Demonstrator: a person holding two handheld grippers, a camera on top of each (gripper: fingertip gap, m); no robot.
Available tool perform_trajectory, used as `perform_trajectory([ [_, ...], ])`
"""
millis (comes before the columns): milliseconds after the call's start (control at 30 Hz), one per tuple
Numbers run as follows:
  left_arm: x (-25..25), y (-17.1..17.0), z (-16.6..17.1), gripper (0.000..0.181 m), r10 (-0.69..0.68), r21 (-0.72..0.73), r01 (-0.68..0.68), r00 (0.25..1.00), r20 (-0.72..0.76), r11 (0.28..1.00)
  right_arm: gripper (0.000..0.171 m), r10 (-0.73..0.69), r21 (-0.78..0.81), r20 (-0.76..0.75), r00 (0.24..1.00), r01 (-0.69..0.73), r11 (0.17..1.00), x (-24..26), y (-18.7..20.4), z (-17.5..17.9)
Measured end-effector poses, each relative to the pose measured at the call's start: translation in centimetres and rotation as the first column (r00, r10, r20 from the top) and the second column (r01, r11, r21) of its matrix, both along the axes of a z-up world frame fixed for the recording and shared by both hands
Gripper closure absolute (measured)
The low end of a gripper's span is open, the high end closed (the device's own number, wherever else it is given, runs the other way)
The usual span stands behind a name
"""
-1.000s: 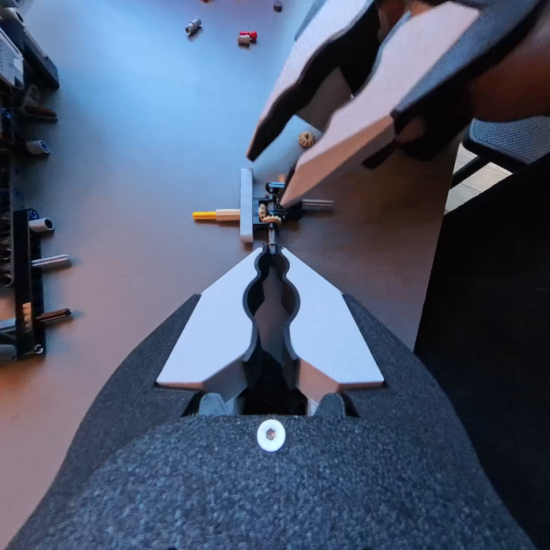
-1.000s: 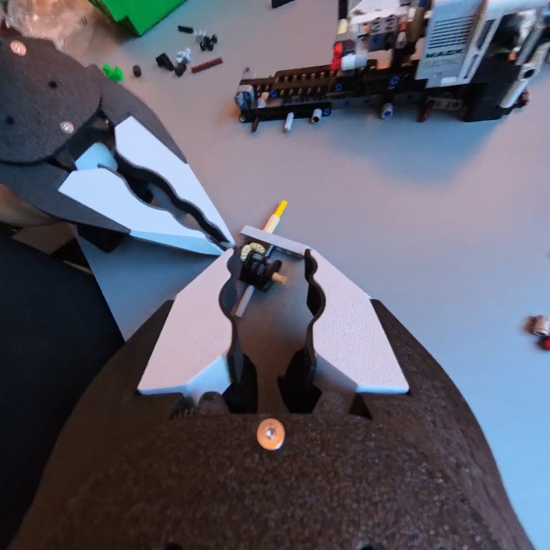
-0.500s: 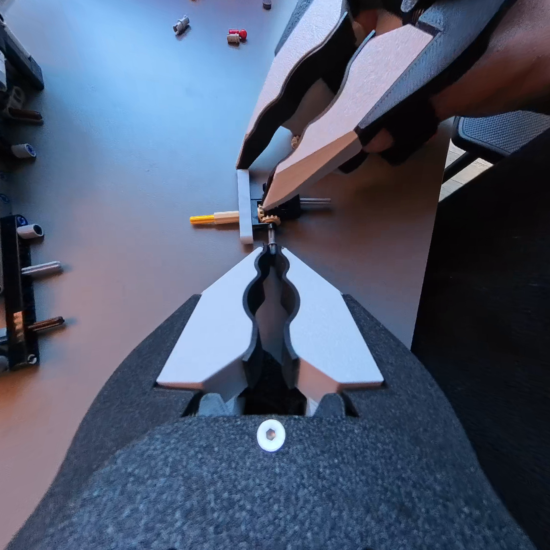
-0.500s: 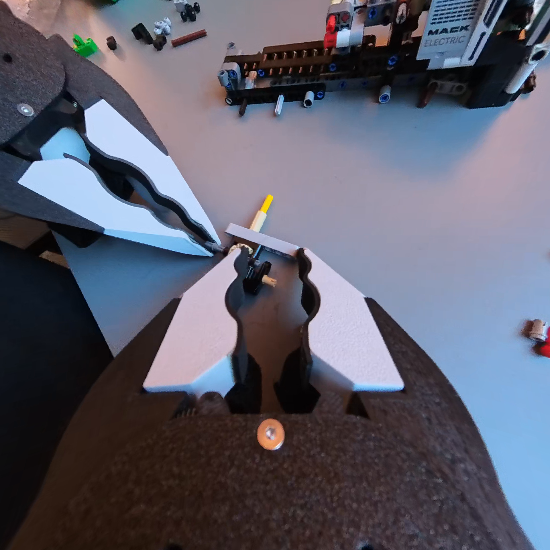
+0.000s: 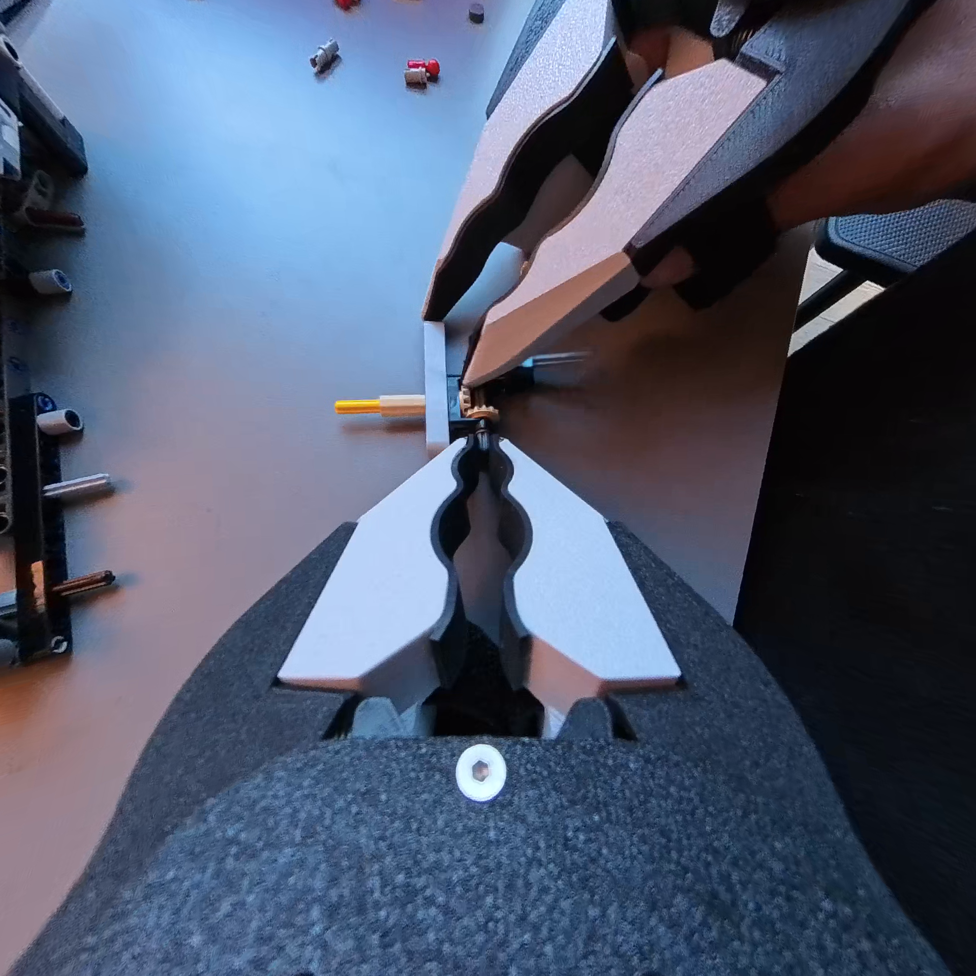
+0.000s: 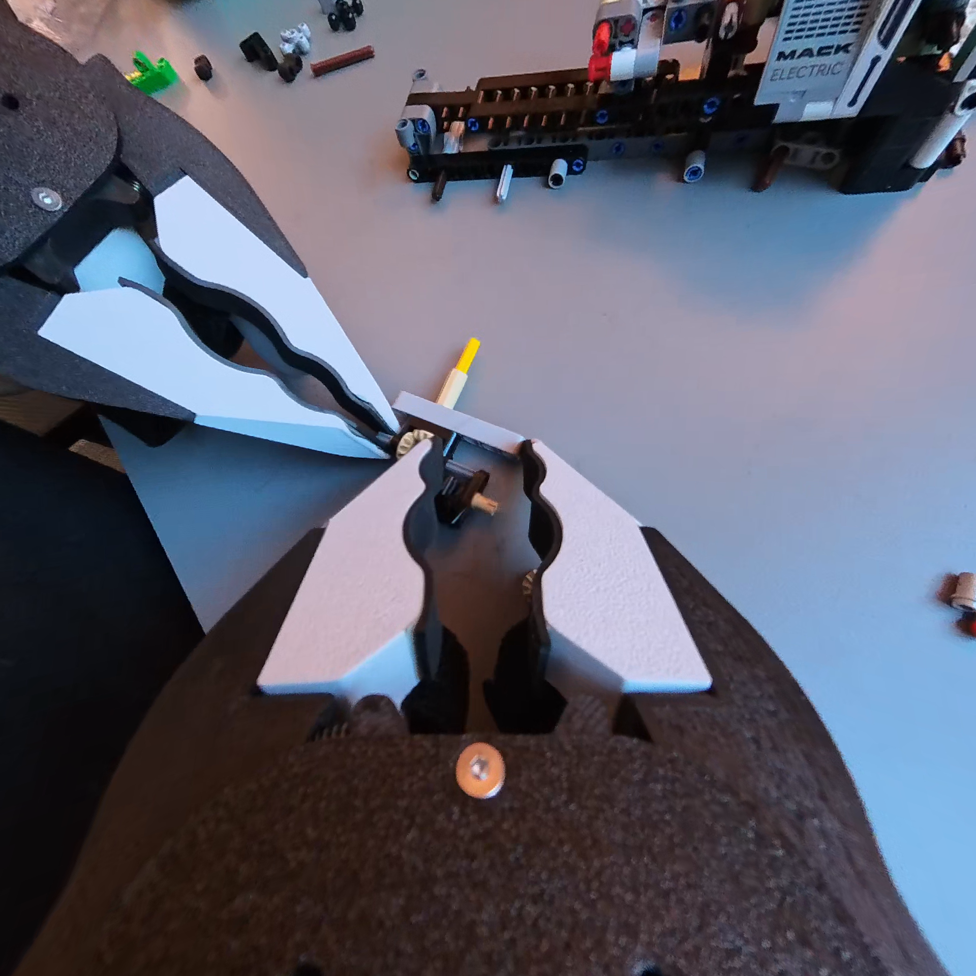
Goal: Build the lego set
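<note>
Centrally, a small lego sub-assembly [image 5: 441, 393] sits on the bench [image 5: 237, 264] near its front edge: a light grey beam, a yellow axle [image 5: 356, 406] with a tan sleeve pointing to 9 o'clock in the left wrist view, a tan gear [image 5: 475, 409], and black connectors.

Left wrist view: left hand-held gripper [image 5: 483, 443] has its fingertips drawn together, clamped on a thin dark axle stub sticking out of the sub-assembly at 6 o'clock. Right hand-held gripper [image 5: 454, 343] comes in from 1 o'clock, tips straddling the beam and black core. A gloved hand [image 5: 739, 248] wraps its body. This view alone shows a blurred grey axle [image 5: 560, 362] pointing to 3 o'clock. At 9 o'clock, a black frame [image 5: 37, 528] with pins. At 12 o'clock, loose red and grey bits [image 5: 420, 71].

Right wrist view: right hand-held gripper [image 6: 478, 449] fingers stand apart, with the black connector and a tan pin [image 6: 483, 504] between them; one tip lies against the gear side, the other by the beam's [image 6: 459, 417] end. Whether it grips yet, cannot tell. Only here: the truck chassis [image 6: 686, 116] at 1 o'clock, the green piece [image 6: 153, 71] and dark small parts at 11 o'clock, and a second small gear [image 6: 528, 583] half hidden by the right finger.

Against the frame a second back: right gripper has closed in over the sub-assembly, its finger gap narrower; the left stays pinched on the stub, and the sub-assembly has barely shifted.
</note>
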State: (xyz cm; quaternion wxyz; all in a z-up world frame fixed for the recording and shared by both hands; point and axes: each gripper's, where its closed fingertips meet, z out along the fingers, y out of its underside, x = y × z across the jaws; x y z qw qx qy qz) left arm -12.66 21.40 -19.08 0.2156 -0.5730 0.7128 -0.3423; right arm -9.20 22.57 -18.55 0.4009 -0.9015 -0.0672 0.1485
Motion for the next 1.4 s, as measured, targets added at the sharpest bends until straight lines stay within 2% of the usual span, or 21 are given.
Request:
perform_trajectory([
  [67, 0.0, 0.0, 0.0, 0.180, 0.000, -0.003, 0.000, 1.000, -0.001, 1.000, 0.141, 0.007, 0.001, 0.002, 1.000, -0.007, 1.000, 0.0, -0.1, 0.0],
  [133, 0.0, 0.0, 0.0, 0.180, 0.000, -0.011, 0.000, 1.000, -0.003, 1.000, 0.133, 0.010, 0.031, -0.033, 0.999, -0.008, 0.999, 0.1, -0.2, 0.8],
  [200, 0.0, 0.0, 0.0, 0.181, 0.000, -0.011, 0.000, 1.000, -0.003, 1.000, 0.134, 0.002, 0.051, -0.059, 0.998, 0.001, 0.999, 0.3, -0.8, 1.5],
  [333, 0.2, 0.0, 0.0, 0.181, 0.018, -0.025, -0.019, 1.000, -0.006, 1.000, 0.133, -0.013, 0.000, 0.014, 1.000, 0.013, 1.000, -0.7, -2.0, 1.2],
  [500, 0.6, -0.3, 0.0, 0.180, 0.026, -0.033, -0.026, 1.000, -0.008, 0.999, 0.121, -0.085, 0.004, 0.123, 0.989, 0.085, 0.996, -0.6, -1.7, -0.1],
  [567, 0.7, -0.6, 0.0, 0.180, 0.018, -0.027, -0.019, 1.000, -0.007, 0.999, 0.134, -0.088, 0.008, 0.153, 0.984, 0.088, 0.996, -0.5, -1.6, -0.2],
  [800, 0.7, -0.5, 0.0, 0.180, 0.022, -0.013, -0.022, 1.000, -0.004, 1.000, 0.143, -0.102, 0.009, 0.159, 0.982, 0.102, 0.995, -0.2, -1.6, -0.3],
  [867, 0.6, -0.5, 0.0, 0.180, 0.018, -0.019, -0.018, 1.000, -0.006, 1.000, 0.143, -0.096, 0.002, 0.122, 0.988, 0.096, 0.995, -0.3, -1.7, -0.3],
  [1400, 0.2, -0.6, 0.0, 0.180, 0.008, -0.010, -0.008, 1.000, -0.003, 1.000, 0.144, -0.087, 0.003, 0.105, 0.991, 0.087, 0.996, -0.5, -1.8, -0.3],
])
